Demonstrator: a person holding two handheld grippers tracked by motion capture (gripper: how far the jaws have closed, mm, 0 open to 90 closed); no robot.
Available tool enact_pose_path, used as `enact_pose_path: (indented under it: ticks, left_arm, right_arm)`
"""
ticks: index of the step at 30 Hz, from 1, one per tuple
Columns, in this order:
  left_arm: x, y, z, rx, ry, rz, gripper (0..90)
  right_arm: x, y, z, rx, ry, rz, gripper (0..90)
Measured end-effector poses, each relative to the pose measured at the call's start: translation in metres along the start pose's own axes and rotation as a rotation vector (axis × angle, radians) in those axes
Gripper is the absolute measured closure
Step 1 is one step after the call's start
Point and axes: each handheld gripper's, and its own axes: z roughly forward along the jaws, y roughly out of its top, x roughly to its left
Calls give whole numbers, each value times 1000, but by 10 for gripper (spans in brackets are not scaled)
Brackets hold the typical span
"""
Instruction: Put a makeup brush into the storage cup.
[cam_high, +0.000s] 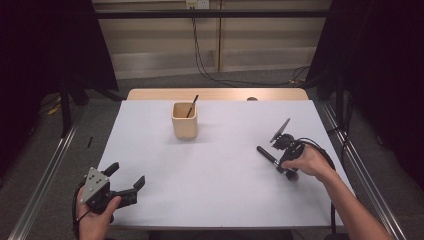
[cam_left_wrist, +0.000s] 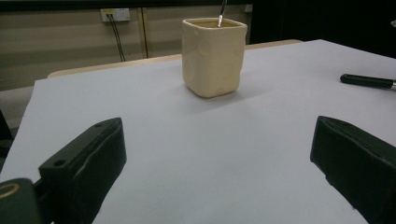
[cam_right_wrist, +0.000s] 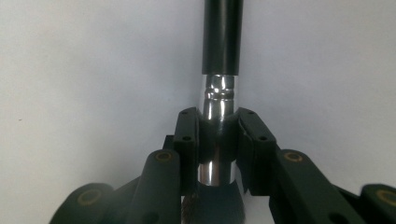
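The right claw (cam_right_wrist: 218, 140) is gripping one black brush (cam_right_wrist: 222, 70) by its silver collar, low over the table (cam_high: 210, 165). The left claw (cam_high: 126, 180) is hanging open and empty. One cream cup (cam_high: 184, 120) is holding one stick (cam_high: 192, 106).

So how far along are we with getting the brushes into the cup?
Done: one slim tool already stands in the beige cup. In hand: the right gripper is shut on the silver collar of the black-handled brush, which still lies on the white table. Left: lifting that brush and carrying it to the cup, presumably. The left gripper is open, holding nothing.
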Motion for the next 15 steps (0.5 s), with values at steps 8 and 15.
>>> enact_pose_path:
  ticks: [8, 15]
  left_arm:
    - [2, 0, -1, -6, 1, -14, 35]
    - [2, 0, -2, -8, 7, -19, 35]
  right_arm:
    - [-3, -6, -2, -39, 37, -1, 716]
    - [-9, -13, -20, -140, 55, 39, 716]
